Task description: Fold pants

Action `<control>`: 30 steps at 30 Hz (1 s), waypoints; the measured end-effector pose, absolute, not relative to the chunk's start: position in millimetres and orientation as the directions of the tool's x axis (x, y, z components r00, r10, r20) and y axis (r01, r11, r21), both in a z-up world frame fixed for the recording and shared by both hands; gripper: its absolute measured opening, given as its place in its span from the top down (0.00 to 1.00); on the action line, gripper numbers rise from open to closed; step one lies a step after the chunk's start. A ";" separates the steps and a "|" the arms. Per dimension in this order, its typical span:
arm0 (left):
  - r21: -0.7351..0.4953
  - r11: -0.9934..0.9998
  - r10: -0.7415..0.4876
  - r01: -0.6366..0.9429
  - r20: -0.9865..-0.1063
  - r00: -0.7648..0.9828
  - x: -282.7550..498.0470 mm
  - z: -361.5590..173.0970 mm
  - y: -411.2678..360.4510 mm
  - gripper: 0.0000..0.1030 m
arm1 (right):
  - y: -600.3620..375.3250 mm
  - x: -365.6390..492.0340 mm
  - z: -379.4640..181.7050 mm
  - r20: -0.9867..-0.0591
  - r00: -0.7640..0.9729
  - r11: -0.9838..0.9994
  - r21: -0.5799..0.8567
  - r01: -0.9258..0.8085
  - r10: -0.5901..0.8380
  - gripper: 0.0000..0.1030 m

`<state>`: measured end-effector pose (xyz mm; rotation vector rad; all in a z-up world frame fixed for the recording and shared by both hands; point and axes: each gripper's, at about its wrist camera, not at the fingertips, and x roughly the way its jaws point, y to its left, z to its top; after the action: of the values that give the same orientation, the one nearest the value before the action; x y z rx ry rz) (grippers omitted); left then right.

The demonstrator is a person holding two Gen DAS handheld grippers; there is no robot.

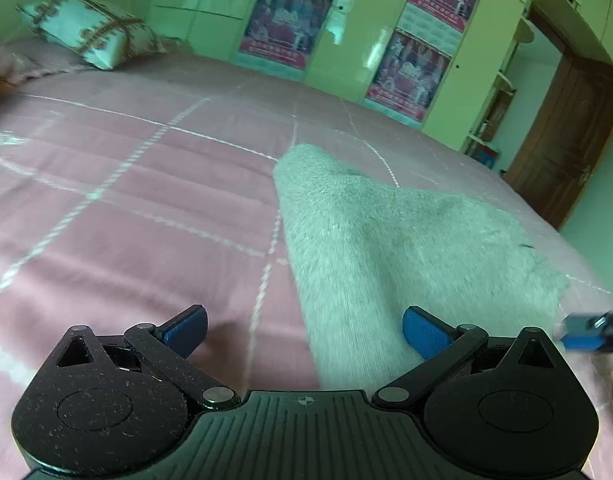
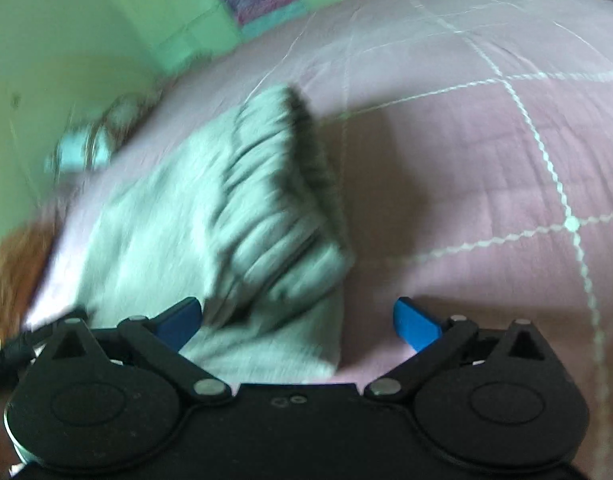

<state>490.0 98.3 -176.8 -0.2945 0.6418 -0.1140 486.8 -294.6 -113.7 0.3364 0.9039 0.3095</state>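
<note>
Left wrist view: big bed [image 1: 126, 208] with a pink quilt fills most of the frame, green wardrobe [image 1: 354, 40] with posters behind, a pillow [image 1: 86, 30] at the far left end, brown door [image 1: 566, 140] at right. The pants [image 1: 386, 240], pale grey and fuzzy, lie flat on the quilt and run from just under the camera out toward mid-bed, narrowing to a far end. They look already doubled over, probably leg on leg, though one layer from two is hard to tell here.

The left gripper [image 1: 304, 332] sits low over the near edge of the pants, jaws wide apart and nothing pinched; its right pad is over the cloth, its left pad over bare quilt. That reads as a release: cloth laid down and let go so it stays flat.

Right wrist view is blurred. The elastic waistband [image 2: 278, 200] shows bunched and ridged, lying on top of the grey cloth, so a fold across the length seems in place. The right gripper [image 2: 298, 322] is also spread wide, empty, with the cloth edge below and between its pads, untouched.

In the left view its blue tip shows at the far right edge.
</note>
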 end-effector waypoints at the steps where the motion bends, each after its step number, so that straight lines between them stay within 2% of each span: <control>1: -0.295 0.955 -0.190 0.015 -0.575 0.795 477.6 -172.3 98.3 0.00 | -296.0 473.3 -104.5 -0.691 0.617 0.913 0.388 -0.122 0.376 0.07; 3: -0.248 0.969 -0.157 0.008 -0.589 0.793 453.2 -162.5 94.7 0.00 | -301.0 445.9 -87.0 -0.649 0.650 0.903 0.405 -0.144 0.395 0.06; 7: -0.153 0.988 -0.119 0.030 -0.615 0.779 388.3 -131.5 77.6 0.00 | -298.6 387.6 -63.6 -0.638 0.661 0.906 0.388 -0.168 0.395 0.05; 12: -0.168 0.985 -0.133 0.040 -0.596 0.792 305.7 -99.2 64.8 0.00 | -292.2 302.1 -31.5 -0.587 0.728 0.930 0.299 -0.211 0.354 0.06; 16: -0.181 0.983 -0.132 0.029 -0.587 0.799 251.0 -73.1 54.8 0.00 | -289.3 239.9 -7.9 -0.569 0.774 0.958 0.223 -0.179 0.277 0.06; 20: -0.215 0.976 -0.147 0.029 -0.558 0.817 197.8 -50.0 47.2 0.00 | -288.5 183.8 11.5 -0.544 0.795 0.962 0.205 -0.183 0.267 0.06; 26: -0.096 0.995 -0.078 0.032 -0.527 0.846 123.4 -30.5 29.6 0.00 | -279.2 117.2 38.6 -0.486 0.833 0.963 0.185 -0.196 0.263 0.06; 30: -0.107 0.992 -0.107 0.060 -0.514 0.851 84.9 -24.4 28.4 0.00 | -275.0 84.0 46.3 -0.468 0.851 0.971 0.150 -0.189 0.238 0.06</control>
<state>84.9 28.4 -24.4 -0.0884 0.5455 -0.0877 84.0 -275.0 46.3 0.0996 0.5053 0.2249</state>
